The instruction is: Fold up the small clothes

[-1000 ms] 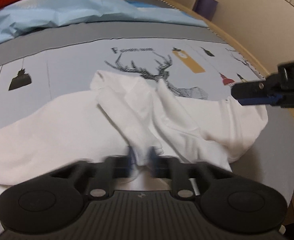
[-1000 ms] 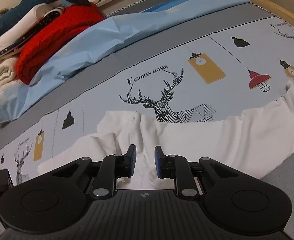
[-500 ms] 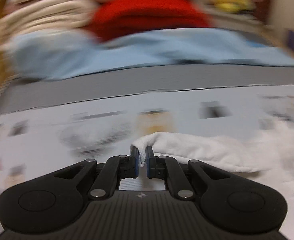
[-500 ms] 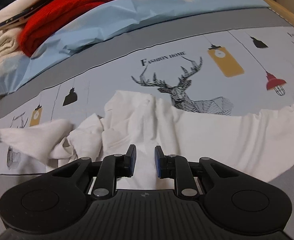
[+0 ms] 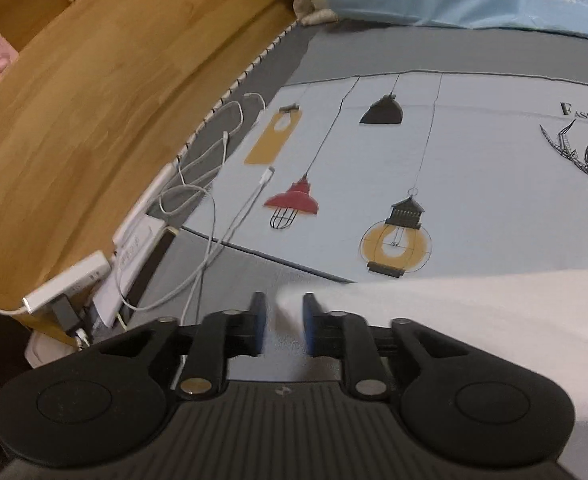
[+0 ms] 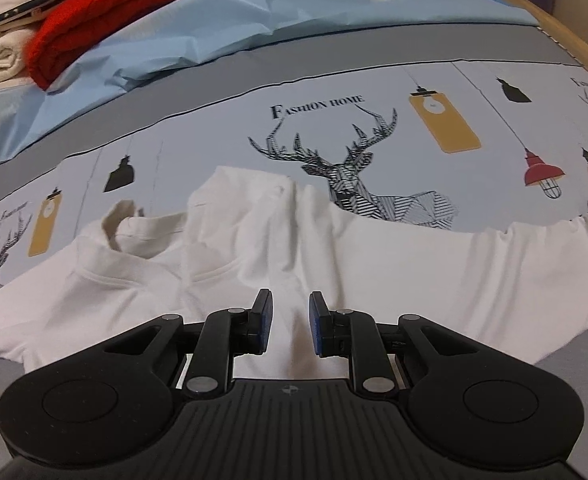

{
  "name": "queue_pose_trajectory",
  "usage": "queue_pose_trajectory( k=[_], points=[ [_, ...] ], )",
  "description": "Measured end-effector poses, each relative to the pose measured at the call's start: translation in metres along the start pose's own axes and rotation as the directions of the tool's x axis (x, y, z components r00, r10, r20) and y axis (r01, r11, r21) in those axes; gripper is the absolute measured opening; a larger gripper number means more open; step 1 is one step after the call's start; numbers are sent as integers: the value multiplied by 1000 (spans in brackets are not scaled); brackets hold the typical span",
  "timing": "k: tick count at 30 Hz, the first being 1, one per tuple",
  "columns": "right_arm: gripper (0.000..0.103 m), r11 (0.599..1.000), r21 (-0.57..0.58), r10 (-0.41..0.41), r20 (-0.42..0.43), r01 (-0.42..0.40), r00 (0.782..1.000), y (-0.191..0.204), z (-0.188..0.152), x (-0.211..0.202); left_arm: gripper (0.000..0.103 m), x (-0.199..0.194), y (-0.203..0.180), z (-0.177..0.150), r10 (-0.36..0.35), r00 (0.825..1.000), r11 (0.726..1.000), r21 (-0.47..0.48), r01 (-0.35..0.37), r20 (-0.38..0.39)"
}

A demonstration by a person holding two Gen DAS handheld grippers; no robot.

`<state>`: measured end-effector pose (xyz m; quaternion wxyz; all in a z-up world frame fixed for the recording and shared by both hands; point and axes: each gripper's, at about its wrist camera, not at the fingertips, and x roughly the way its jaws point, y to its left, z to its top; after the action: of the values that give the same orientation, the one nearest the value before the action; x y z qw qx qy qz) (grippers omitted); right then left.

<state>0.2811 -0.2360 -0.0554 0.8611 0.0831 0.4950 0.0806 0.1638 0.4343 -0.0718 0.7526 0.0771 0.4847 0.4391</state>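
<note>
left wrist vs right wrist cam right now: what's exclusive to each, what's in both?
Left wrist only: the wooden bed frame, white charging cables and adapters along the bed's edge, and the left gripper, its jaws just opened, with a tip of white cloth loose between the fingers.

Right wrist only: the deer print, the red sweater on a pile of clothes, the shirt's collar, and the right gripper, jaws apart over the cloth.

Both: the white shirt, the printed bedsheet, the light blue cover.

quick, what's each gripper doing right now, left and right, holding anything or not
Left gripper: jaws have just been opening, white garment edge between them, not pinched.
Right gripper: open, empty, over the white garment.
</note>
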Motion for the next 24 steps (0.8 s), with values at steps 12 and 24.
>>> queue_pose_trajectory(
  k=[12, 24],
  points=[
    [34, 999, -40, 13, -9, -13, 1000, -6, 19, 53, 40, -154, -170, 11, -743, 650, 669, 218, 711, 158],
    [37, 994, -103, -24, -48, 19, 999, -11, 32, 93, 55, -157, -303, -11, -841, 541, 513, 335, 790, 12]
  ],
)
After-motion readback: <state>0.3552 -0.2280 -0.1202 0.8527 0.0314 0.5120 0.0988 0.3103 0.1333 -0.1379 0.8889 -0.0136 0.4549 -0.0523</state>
